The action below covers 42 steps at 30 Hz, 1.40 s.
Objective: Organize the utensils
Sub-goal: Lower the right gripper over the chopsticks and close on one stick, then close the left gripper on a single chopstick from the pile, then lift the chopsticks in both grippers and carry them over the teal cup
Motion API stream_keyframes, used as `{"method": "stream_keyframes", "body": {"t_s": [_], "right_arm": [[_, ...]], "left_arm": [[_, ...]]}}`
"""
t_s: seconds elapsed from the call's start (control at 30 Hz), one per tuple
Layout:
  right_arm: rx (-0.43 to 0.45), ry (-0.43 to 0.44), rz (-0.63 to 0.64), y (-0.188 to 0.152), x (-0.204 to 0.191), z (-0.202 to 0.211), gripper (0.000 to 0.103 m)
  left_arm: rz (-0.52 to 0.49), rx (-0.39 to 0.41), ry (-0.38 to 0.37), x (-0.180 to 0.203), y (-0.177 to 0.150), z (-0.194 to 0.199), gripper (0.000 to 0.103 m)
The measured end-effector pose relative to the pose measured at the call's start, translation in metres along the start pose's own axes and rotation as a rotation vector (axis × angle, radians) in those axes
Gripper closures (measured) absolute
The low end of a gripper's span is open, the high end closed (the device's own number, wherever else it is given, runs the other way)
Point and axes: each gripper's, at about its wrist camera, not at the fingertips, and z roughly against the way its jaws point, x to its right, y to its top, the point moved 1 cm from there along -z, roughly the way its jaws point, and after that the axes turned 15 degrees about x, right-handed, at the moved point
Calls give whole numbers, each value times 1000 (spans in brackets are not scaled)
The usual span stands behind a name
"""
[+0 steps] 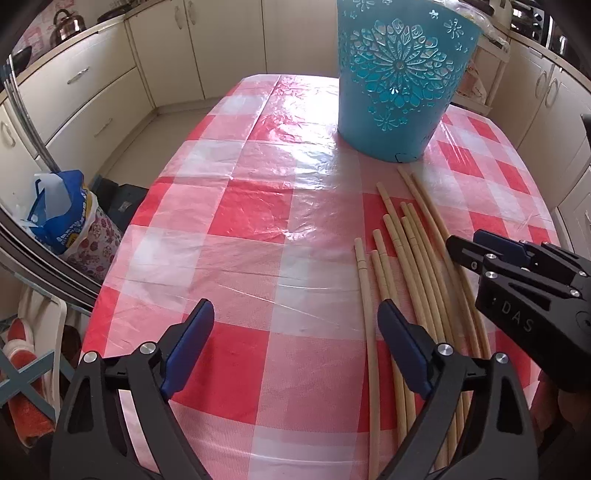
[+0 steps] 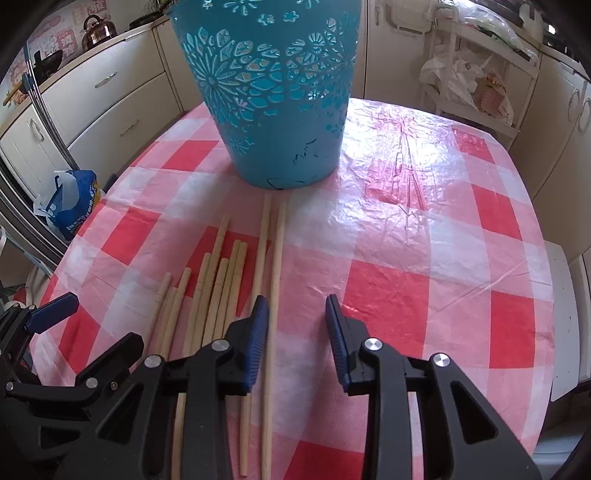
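Observation:
Several pale wooden chopsticks [image 1: 413, 258] [image 2: 218, 291] lie side by side on the red-and-white checked tablecloth [image 1: 251, 214] [image 2: 424, 240]. Behind them stands a turquoise basket [image 1: 399, 74] [image 2: 273, 92] with cut-out flowers. My left gripper [image 1: 295, 317] hangs open over the cloth, its right finger above the leftmost sticks, gripping nothing. My right gripper [image 2: 295, 306] [image 1: 465, 243] is narrowly open low over the right side of the pile. One long chopstick [image 2: 273, 280] runs between its fingers close to the left pad, and the pads do not press on it. The left gripper's blue pad [image 2: 55, 306] shows at the left edge.
The table's rounded edge drops to the floor on the left, where a blue bag [image 1: 59, 210] [image 2: 70, 206] stands. Cream cabinets [image 1: 110, 92] ring the room, with a kettle [image 1: 68, 24] on the counter. A white trolley with bags [image 2: 469, 81] stands behind the table on the right.

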Motion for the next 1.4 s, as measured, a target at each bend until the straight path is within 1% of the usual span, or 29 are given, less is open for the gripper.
{"method": "stream_keyframes", "body": {"t_s": [0.07, 0.13, 0.17, 0.2, 0.23, 0.27, 0.3, 0.33, 0.37, 0.43, 0.47, 0.5, 0.53, 0.57, 0.63, 0.67, 0.7, 0.73, 0.77, 0.8, 0.83, 0.87, 0.93, 1.0, 1.03, 1.13, 1.23, 1.33, 1.4], "right_arm": [[2, -3, 14, 2, -1, -4, 70], [5, -4, 28, 2, -1, -5, 72], [6, -9, 37, 2, -1, -6, 79], [3, -7, 35, 2, 1, -6, 89], [-5, -8, 23, 3, 4, -5, 94], [-12, -5, 9, 2, 7, -5, 96], [-22, 2, -5, 2, 10, -4, 97], [-29, 6, -15, 2, 12, -1, 97], [-39, 12, -25, 1, 15, 0, 97], [-57, 29, -54, -2, 17, 4, 97], [-64, 39, -65, -3, 19, 5, 97], [-70, 45, -57, -2, 19, 5, 97], [-76, 48, -43, -2, 17, 5, 97], [-80, 49, -40, 0, 17, 4, 97], [-81, 52, -43, 3, 16, 0, 89], [-76, 54, -40, 4, 14, -1, 72], [-72, 49, -29, 5, 13, -2, 67], [-67, 49, -17, 4, 11, -3, 67], [-59, 44, -6, 3, 9, -4, 74], [-55, 45, 0, 3, 8, -3, 92], [-56, 43, -4, 1, 9, -3, 97], [-56, 52, -25, 0, 12, -3, 97], [-50, 73, -80, -1, 19, -1, 97], [-46, 90, -132, -3, 26, 0, 97], [-44, 95, -151, -3, 29, 1, 97], [-37, 108, -194, -3, 36, 5, 97], [-12, 112, -220, -2, 42, 12, 97], [12, 120, -256, 0, 48, 20, 97], [26, 123, -273, 2, 51, 25, 97]], "left_arm": [[0, -9, -7, -1, -1, -6, 17], [-23, -4, 5, 2, -1, -9, 19], [-29, 1, 1, 3, 0, -11, 19], [-35, 7, -2, 3, 1, -12, 22], [-43, 14, -7, 4, 3, -12, 28], [-53, 24, -22, 5, 5, -13, 31], [-64, 29, -29, 7, 7, -14, 36], [-76, 33, -41, 9, 10, -15, 45], [-87, 36, -62, 10, 12, -15, 50], [-116, 36, -93, 15, 16, -18, 63], [-137, 31, -114, 18, 19, -19, 66], [-148, 25, -134, 20, 21, -20, 71], [-155, 17, -149, 21, 23, -21, 73], [-162, 6, -161, 22, 25, -22, 73], [-161, -10, -183, 22, 25, -23, 75], [-158, -16, -193, 21, 25, -23, 75], [-157, -22, -203, 21, 25, -23, 75], [-154, -27, -208, 20, 24, -24, 75], [-158, -31, -209, 21, 24, -24, 75], [-172, -32, -206, 22, 23, -24, 77], [-180, -30, -201, 23, 22, -23, 85], [-179, -33, -204, 23, 21, -23, 89], [-154, -55, -241, 19, 24, -26, 98], [-103, -77, -295, 11, 26, -26, 98], [-92, -75, -301, 7, 27, -24, 98], [-73, -30, -318, -3, 32, -9, 98], [-67, 38, -331, -8, 43, 11, 98], [-49, 139, -355, -12, 64, 39, 98], [-36, 226, -374, -13, 83, 59, 98]]}}
